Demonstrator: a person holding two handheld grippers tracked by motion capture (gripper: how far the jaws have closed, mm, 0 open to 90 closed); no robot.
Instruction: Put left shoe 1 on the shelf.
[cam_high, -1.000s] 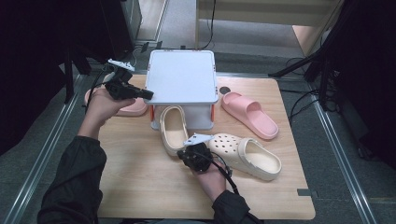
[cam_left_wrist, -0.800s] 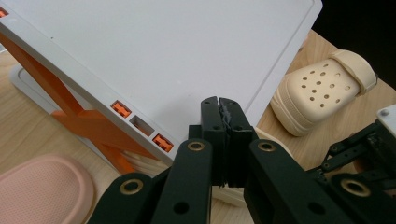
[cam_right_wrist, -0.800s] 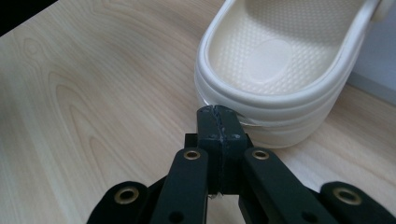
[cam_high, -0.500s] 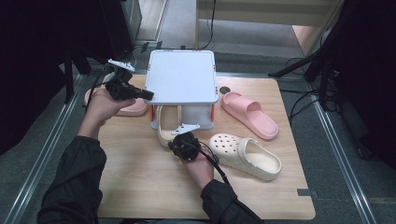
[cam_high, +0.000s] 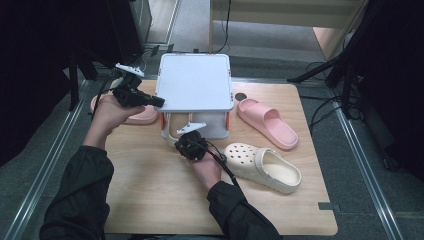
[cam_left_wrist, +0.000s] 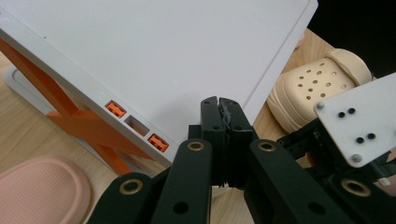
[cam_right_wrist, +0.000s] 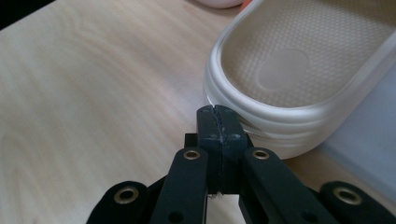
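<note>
The white rack (cam_high: 195, 82) stands at the far middle of the table (cam_high: 150, 200), and everything else sits around it. The right gripper (cam_high: 186, 144) is at the rack's near side, its jaws clenched with nothing between them, the tips touching or all but touching the heel rim of a cream clog (cam_right_wrist: 299, 70) that lies partly under the rack. A second cream clog (cam_high: 262, 166) lies to the right of the rack's near corner. The left gripper (cam_high: 155, 101) hangs at the rack's left edge, jaws pressed together on nothing, tips just over the white top. One pink slipper (cam_high: 135, 114) lies left of the rack beneath that hand, another pink slipper (cam_high: 267, 122) lies right of the rack.
</note>
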